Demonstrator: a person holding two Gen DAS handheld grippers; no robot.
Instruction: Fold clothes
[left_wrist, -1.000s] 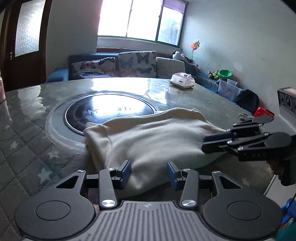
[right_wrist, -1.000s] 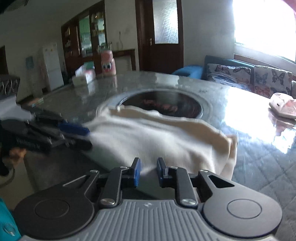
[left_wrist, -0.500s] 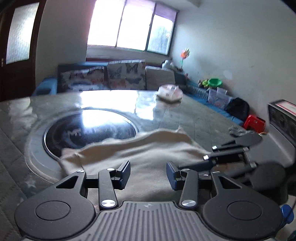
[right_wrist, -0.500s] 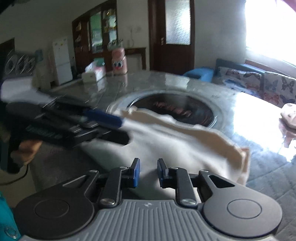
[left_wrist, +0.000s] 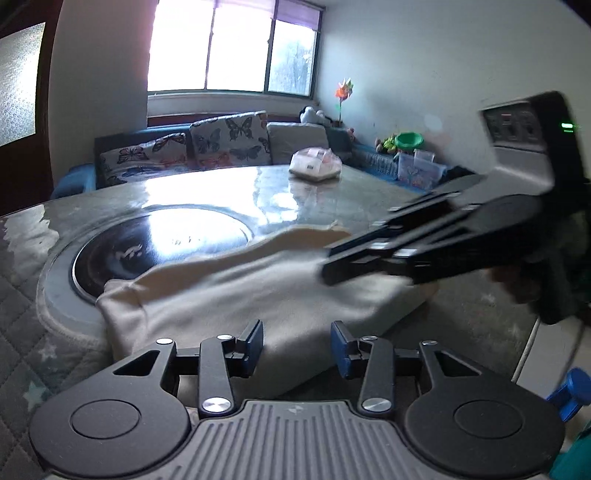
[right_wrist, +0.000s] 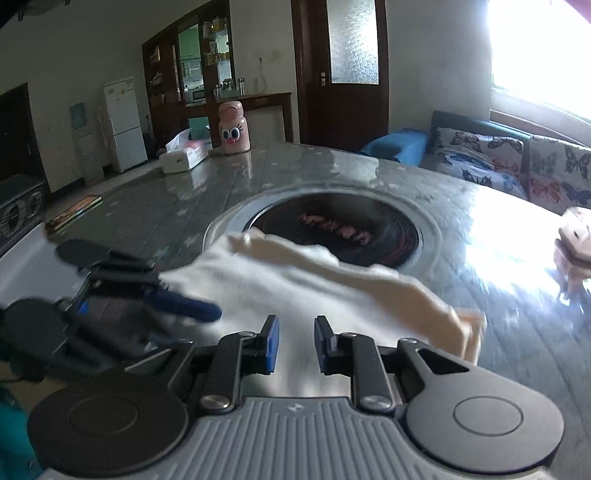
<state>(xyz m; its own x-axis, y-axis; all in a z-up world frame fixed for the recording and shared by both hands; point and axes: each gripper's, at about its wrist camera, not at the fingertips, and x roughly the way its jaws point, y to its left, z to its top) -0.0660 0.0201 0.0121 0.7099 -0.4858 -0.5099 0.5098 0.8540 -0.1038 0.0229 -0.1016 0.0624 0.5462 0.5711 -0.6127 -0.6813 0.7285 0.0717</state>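
Note:
A cream garment (left_wrist: 258, 291) lies rumpled on the grey table, its far edge overlapping the dark round inset (left_wrist: 159, 240). My left gripper (left_wrist: 297, 347) is open at the garment's near edge, with nothing between its blue pads. Blurred by motion, my right gripper (left_wrist: 332, 271) reaches in from the right with its tips over the garment's right part. In the right wrist view the garment (right_wrist: 295, 280) spreads ahead of the right gripper (right_wrist: 296, 343), which is narrowly open and holds nothing. The left gripper (right_wrist: 207, 312) hovers at the garment's left side there.
A tissue pack (left_wrist: 314, 166) sits on the far side of the table (left_wrist: 332, 199). A pink bottle (right_wrist: 233, 127) and a tissue box (right_wrist: 184, 155) stand near another edge. A sofa with butterfly cushions (left_wrist: 207, 147) runs along the window wall.
The right gripper has swung in closer over the garment's right part. The left gripper has dropped lower toward the near edge. The garment lies about where it was.

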